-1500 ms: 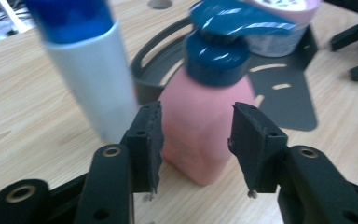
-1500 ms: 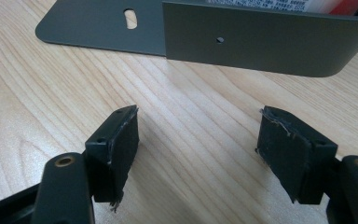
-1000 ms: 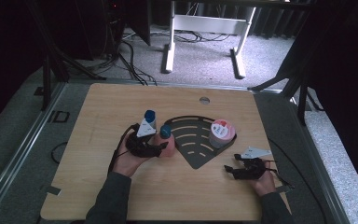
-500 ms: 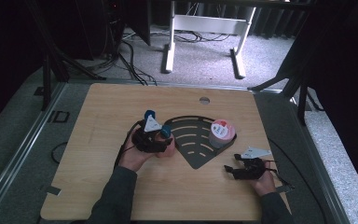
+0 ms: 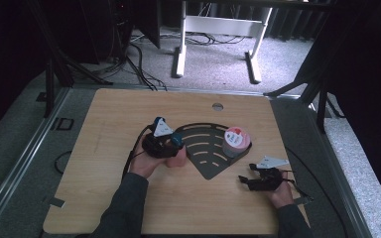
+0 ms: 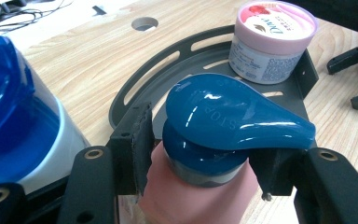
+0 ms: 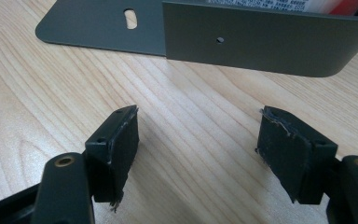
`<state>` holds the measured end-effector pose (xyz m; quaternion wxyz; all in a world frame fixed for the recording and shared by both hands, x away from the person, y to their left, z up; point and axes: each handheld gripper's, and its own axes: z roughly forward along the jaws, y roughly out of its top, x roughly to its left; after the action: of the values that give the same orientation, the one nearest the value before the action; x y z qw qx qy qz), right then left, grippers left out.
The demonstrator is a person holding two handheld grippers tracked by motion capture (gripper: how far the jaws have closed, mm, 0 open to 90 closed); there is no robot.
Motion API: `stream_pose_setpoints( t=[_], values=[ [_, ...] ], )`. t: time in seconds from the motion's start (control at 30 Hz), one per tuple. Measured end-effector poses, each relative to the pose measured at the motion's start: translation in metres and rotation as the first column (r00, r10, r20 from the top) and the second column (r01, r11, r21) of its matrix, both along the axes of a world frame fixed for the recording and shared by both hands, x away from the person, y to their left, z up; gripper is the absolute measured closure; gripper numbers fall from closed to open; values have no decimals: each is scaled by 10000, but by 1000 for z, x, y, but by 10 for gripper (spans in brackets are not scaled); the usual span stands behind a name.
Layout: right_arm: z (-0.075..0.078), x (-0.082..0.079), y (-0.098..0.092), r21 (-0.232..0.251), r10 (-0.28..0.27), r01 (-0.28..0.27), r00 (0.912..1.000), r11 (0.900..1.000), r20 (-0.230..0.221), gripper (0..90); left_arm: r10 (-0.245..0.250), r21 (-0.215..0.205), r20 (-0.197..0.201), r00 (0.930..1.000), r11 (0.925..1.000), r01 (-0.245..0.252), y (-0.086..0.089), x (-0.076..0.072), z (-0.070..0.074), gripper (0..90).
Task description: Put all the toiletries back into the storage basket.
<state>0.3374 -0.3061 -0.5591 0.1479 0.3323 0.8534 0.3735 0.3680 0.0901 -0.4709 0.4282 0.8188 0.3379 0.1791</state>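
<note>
A pink bottle [image 6: 191, 196] with a dark blue pump head [image 6: 233, 114] stands at the left edge of a dark fan-shaped metal tray [image 5: 206, 161]. My left gripper [image 6: 200, 163] reaches around the bottle just under the pump head; its jaws have just been closing and both pads now touch the pink body. In the high view the left gripper [image 5: 174, 148] and the bottle [image 5: 177, 158] are left of centre. A pink-lidded jar [image 5: 235, 140] stands in the tray's right corner. My right gripper [image 5: 242, 179] rests near the tray's near corner, open and empty, facing the tray wall [image 7: 261, 46].
A blue-topped white container [image 6: 18, 121] stands close beside the left jaw. The wooden tabletop [image 5: 104, 134] has a round hole [image 5: 218, 106] near its far edge. Cables trail from both grippers. Carpet, cables and a white table frame [image 5: 218, 29] lie beyond.
The left gripper has turned and shifted slightly at the bottle. The right gripper has stayed where it was.
</note>
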Motion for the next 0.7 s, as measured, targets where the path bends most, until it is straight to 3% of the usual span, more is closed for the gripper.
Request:
stream_pose_setpoints(
  t=[0.23, 0.7],
  values=[
    [0, 0, 0, 2, -3, 3, 10000, 10000, -5, 288, -241, -110, -3, 9997, 9996, 241, 1, 2, 0, 509],
    [0, 0, 0, 10, -3, 3, 10000, 10000, -11, 288, -94, 19, 90, 9999, 10000, 94, -1, 0, 2, 524]
  ],
)
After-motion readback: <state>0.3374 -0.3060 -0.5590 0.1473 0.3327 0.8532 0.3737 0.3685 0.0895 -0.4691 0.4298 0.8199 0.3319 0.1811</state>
